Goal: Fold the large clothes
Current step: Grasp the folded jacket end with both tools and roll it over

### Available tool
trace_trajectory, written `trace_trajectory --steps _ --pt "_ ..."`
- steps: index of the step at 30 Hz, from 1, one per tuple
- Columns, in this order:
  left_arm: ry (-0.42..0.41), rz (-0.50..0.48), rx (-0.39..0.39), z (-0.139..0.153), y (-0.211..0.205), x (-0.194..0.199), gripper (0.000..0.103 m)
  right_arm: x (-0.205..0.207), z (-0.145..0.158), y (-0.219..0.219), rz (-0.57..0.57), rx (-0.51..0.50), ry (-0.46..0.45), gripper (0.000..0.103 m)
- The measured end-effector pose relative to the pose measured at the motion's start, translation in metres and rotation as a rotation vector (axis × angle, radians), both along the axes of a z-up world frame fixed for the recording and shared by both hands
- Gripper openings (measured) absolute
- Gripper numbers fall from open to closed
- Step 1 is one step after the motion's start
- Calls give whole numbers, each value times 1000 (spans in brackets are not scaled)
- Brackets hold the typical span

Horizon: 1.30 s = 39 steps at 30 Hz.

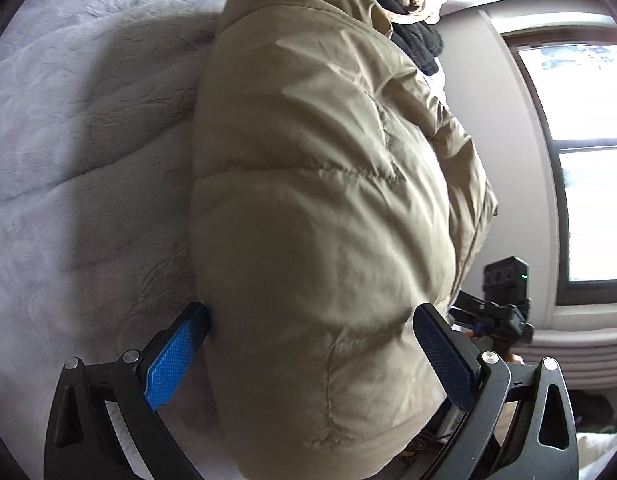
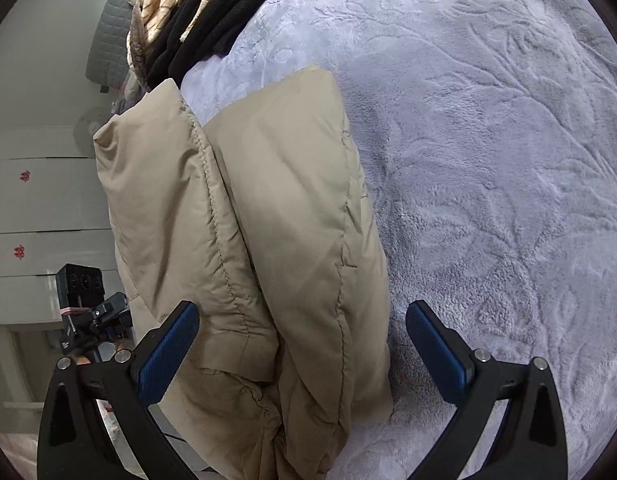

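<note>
A beige puffer jacket (image 1: pixel 316 200) lies folded on a pale grey plush blanket (image 1: pixel 88 140). In the right wrist view the puffer jacket (image 2: pixel 276 220) shows two padded layers side by side, with a stitched seam between them. My left gripper (image 1: pixel 310 320) is open, and its blue pads (image 1: pixel 176 356) straddle the jacket's near end, close against its sides. My right gripper (image 2: pixel 302 320) is also open. Its left pad rests against the jacket, while its right pad (image 2: pixel 436 352) hangs over bare blanket (image 2: pixel 488 200). Each wrist view shows the other gripper beyond the jacket's edge.
A heap of black and cream-striped clothes (image 2: pixel 196 12) lies at the far end of the bed, also seen as dark clothes (image 1: pixel 408 8). A window (image 1: pixel 588 160) is on the right. White drawers (image 2: pixel 40 208) and a quilted headboard (image 2: pixel 112 40) are on the left.
</note>
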<state>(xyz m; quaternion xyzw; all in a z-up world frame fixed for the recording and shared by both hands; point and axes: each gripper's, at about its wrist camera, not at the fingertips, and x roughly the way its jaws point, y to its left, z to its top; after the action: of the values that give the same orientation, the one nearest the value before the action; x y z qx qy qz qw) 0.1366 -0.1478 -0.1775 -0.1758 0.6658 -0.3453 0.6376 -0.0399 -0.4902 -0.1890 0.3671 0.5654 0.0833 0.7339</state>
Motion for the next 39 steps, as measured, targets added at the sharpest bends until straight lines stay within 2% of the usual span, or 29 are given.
trace_trajectory --steps 4,8,13,16,19,20,22,24,27,32,39 --pt "19 -18 -31 -14 -1 12 102 11 -12 0 29 17 5 103" --pt "48 -24 -74 -29 2 20 102 28 -24 5 78 86 -12 103" --pt "101 18 -117 -51 -7 24 103 54 -39 13 99 165 -22 103" --pt "113 46 -107 -54 -14 26 103 62 -40 16 79 174 -22 103" --pt "77 59 -66 -46 -23 20 100 63 -37 18 48 160 -12 103" --pt "54 61 -52 -41 -22 16 94 63 -36 19 35 164 -9 101" --pt "7 61 -39 -28 -24 13 84 63 -32 19 13 185 -5 84" --pt "-30 62 -43 -17 -23 11 77 61 -22 22 9 179 -30 59" --pt "-73 52 -58 -1 -22 13 73 59 -4 32 31 157 -68 47" --pt "-125 45 -106 25 -2 18 73 56 26 53 34 157 -138 44" --pt "-169 75 -117 49 70 29 73 66 47 120 67 159 -183 44"
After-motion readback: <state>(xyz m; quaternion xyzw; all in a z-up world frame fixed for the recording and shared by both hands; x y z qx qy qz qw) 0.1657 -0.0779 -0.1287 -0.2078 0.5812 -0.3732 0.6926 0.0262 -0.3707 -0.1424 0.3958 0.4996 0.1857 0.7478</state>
